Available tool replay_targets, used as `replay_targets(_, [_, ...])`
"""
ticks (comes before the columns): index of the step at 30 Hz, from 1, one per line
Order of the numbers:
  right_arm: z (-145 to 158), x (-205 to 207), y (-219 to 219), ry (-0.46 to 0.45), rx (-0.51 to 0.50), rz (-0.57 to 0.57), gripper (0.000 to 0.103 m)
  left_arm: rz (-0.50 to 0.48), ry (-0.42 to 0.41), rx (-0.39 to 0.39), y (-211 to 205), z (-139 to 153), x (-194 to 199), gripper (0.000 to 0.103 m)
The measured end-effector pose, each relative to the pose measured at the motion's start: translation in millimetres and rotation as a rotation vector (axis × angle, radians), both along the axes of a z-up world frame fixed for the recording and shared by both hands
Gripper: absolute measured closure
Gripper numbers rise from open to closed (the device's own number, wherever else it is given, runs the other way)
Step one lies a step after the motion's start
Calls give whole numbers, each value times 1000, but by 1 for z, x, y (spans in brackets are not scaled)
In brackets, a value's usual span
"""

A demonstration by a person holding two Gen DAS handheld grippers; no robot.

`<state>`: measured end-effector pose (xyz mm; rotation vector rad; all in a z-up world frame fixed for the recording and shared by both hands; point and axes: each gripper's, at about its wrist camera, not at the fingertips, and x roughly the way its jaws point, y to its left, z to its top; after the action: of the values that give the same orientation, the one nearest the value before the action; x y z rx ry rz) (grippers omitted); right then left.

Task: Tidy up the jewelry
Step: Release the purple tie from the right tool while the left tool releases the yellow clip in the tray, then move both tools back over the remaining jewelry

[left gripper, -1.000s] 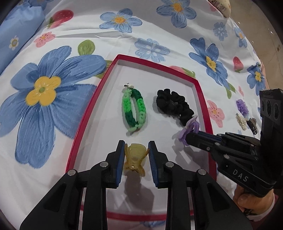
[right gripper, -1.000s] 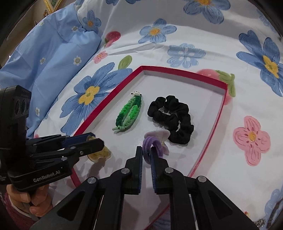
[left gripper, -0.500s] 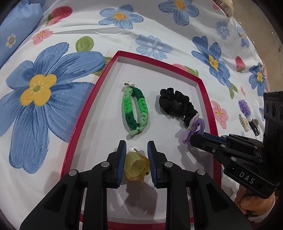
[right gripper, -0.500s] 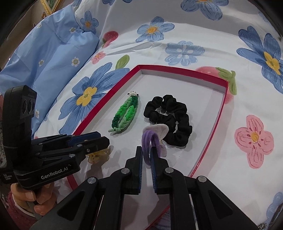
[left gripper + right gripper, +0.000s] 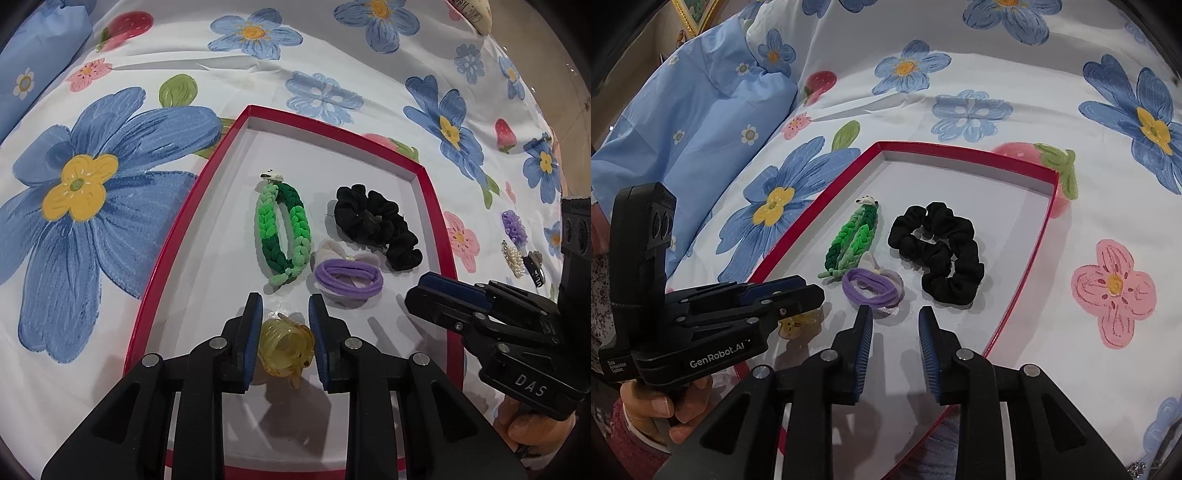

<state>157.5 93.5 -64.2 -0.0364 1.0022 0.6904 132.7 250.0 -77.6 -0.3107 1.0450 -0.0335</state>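
Observation:
A red-rimmed white tray (image 5: 207,184) (image 5: 964,151) lies on the flowered bedsheet. In it lie a green braided hair tie (image 5: 282,230) (image 5: 853,242), a black scrunchie (image 5: 376,225) (image 5: 938,253) and a purple hair tie with a pale flower (image 5: 349,277) (image 5: 873,286). My left gripper (image 5: 285,319) is shut on a yellow claw clip (image 5: 286,345) just above the tray's near part; the clip also shows in the right wrist view (image 5: 798,325). My right gripper (image 5: 895,325) is open and empty, just behind the purple tie.
More hair pieces lie on the sheet right of the tray: a purple flower clip (image 5: 513,225), a pearl clip (image 5: 514,258) and a dark clip (image 5: 535,266). A blue pillow (image 5: 687,122) lies at the left.
My right gripper has opened and let go of the purple hair tie, which now lies in the tray beside the green tie. My left gripper still holds the yellow clip.

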Motion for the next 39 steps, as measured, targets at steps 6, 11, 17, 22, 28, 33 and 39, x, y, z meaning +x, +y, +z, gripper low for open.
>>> replay_targets(6, [7,-5,-7,-10,20,-6,74,12,1,4,0,0,0,62])
replay_targets(11, [15,-11,-17,-25,34,-17,74,13,6,12,-2,0,0,62])
replay_targets(17, [32,-23,-37,-51,74,-40,74,39,-29,19,-3,19,-12,50])
replay_targets(22, [51,-43,-76,-97,108,-93,61,39,-78,26,-17,45,-31,44])
replay_targets(28, [63,-68,-140,-130,110,-200,56,-2,-126,13,-51,70,-52,37])
replay_targets(33, [66,-89,-195,-139,105,-299,54,-67,-149,3,-88,82,-64,35])
replay_targets(39, [64,-109,-244,-139,106,-386,54,-148,-141,0,-133,84,-71,33])
